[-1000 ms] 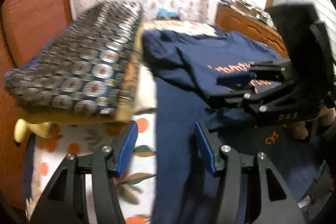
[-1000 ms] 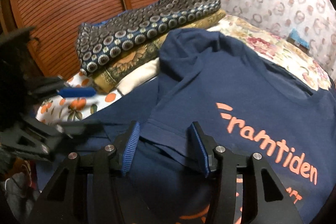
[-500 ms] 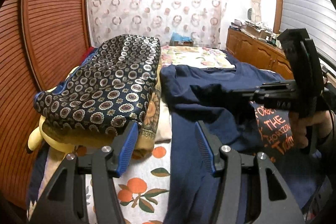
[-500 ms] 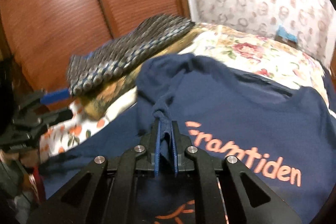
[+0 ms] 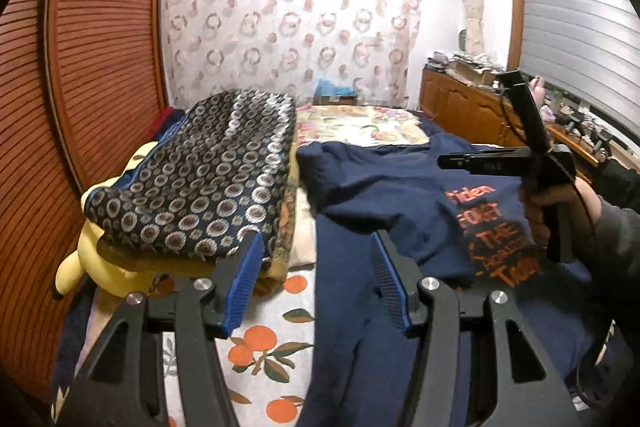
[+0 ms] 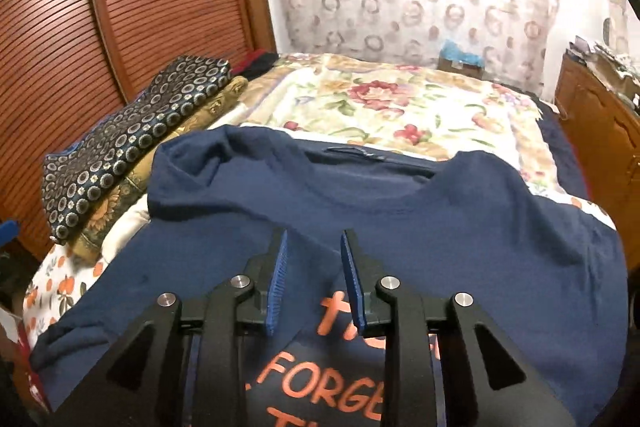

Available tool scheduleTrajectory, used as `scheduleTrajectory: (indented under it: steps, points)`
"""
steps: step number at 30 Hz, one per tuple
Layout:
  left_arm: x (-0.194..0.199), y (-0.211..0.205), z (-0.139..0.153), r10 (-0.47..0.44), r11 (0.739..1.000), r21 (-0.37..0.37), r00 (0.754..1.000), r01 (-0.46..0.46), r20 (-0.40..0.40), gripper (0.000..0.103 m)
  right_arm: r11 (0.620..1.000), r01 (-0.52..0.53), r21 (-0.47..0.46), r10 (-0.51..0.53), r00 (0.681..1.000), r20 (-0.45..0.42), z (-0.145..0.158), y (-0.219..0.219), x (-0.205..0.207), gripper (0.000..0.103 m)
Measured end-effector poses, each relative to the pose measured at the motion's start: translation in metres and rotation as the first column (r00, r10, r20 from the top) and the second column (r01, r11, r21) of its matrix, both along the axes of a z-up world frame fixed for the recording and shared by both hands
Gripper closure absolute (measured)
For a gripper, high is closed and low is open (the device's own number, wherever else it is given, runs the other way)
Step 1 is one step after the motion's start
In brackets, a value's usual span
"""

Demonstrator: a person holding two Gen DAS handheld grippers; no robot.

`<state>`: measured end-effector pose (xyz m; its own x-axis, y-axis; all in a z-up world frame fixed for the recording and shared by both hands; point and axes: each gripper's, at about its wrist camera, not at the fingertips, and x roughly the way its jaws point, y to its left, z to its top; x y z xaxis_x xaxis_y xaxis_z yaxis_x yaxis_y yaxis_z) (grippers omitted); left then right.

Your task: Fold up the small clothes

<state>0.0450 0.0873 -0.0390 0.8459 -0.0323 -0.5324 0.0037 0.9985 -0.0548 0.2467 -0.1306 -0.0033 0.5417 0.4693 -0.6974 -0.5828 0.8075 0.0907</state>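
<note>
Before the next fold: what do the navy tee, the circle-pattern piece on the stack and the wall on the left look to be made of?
Navy tee: soft matte knit, likely cotton jersey; it creases loosely, with flat orange print.
Circle-pattern piece: smoother woven cloth with a slight sheen, possibly silky synthetic; highlights run across it.
Left wall: reddish-brown slatted panels, seemingly varnished wood or a wood-look finish.

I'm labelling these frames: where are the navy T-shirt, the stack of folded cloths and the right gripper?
navy T-shirt [image 6: 480, 227], right wrist view, chest below collar.
stack of folded cloths [image 5: 216, 187], left wrist view, patterned top cloth.
right gripper [image 6: 314, 281], right wrist view, gap between fingertips.
</note>
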Motion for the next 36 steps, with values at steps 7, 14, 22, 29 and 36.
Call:
scheduleTrajectory:
  steps: [7, 14, 22, 29, 36]
  points:
    - [0.022, -0.02, 0.004, -0.068, 0.997, 0.032, 0.997, 0.069, -0.022, 0.048, 1.0, -0.023, 0.001, 0.023, 1.0, 0.02, 0.013, -0.035, -0.024, 0.053]
    - [0.079, -0.027, -0.002, -0.139, 0.99, 0.005, 0.984, 0.14, -0.108, 0.048, 0.996, 0.032, -0.082, -0.032, 0.999, 0.01, 0.001, -0.09, -0.052, 0.051]
    - [0.163, -0.026, -0.017, -0.115, 0.99, 0.042, 0.954, 0.131, -0.277, 0.054, 0.981, 0.103, -0.163, -0.107, 0.994, -0.019, -0.022, -0.142, -0.068, 0.051]
    - [0.203, -0.028, -0.043, -0.032, 0.985, 0.145, 0.918, 0.096, -0.395, 0.062, 0.978, 0.12, -0.168, -0.129, 0.991, -0.043, -0.032, -0.155, -0.068, 0.051]
    - [0.216, -0.034, -0.05, -0.015, 0.972, 0.208, 0.905, 0.114, -0.425, 0.091, 0.975, 0.123, -0.183, -0.13, 0.991, -0.03, -0.033, -0.152, -0.071, 0.051]
